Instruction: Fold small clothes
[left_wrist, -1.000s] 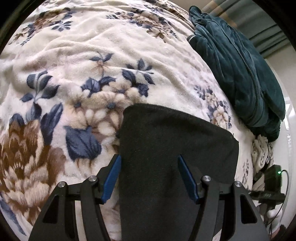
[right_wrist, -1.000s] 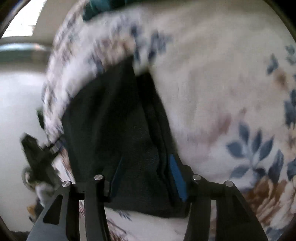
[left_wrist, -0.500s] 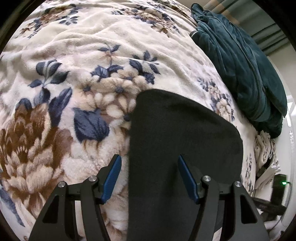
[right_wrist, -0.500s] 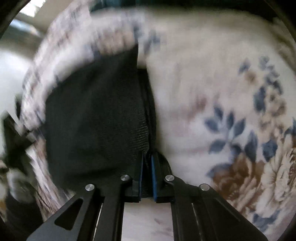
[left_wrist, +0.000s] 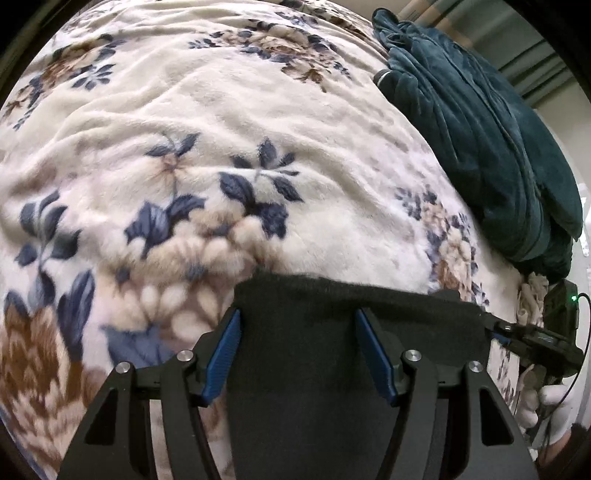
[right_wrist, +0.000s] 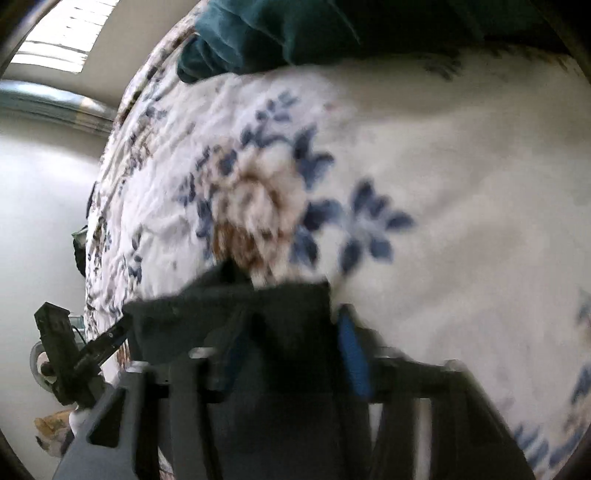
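Observation:
A small black knitted garment (left_wrist: 332, 391) lies on the flowered blanket (left_wrist: 240, 122). My left gripper (left_wrist: 297, 350) stands open over it; the garment's left edge runs by the left blue pad and its far edge lies just past the fingertips. At the garment's right corner sits my right gripper (left_wrist: 495, 328), seen side-on. In the right wrist view the black garment (right_wrist: 288, 314) fills the gap between the jaws of my right gripper (right_wrist: 291, 350). They stand apart and are smeared by motion. The left gripper's tip (right_wrist: 122, 326) meets the garment's left corner.
A dark teal fleece garment (left_wrist: 480, 155) is heaped along the bed's far right and also shows in the right wrist view (right_wrist: 277, 33). A white-gloved hand (left_wrist: 554, 406) and a black device with a green light (left_wrist: 561, 306) sit past the bed's right edge.
The garment's far edge has come much nearer to the left fingertips. The right jaws, shut on the garment's edge half a second ago, now stand apart; the right hand swung toward the teal garment.

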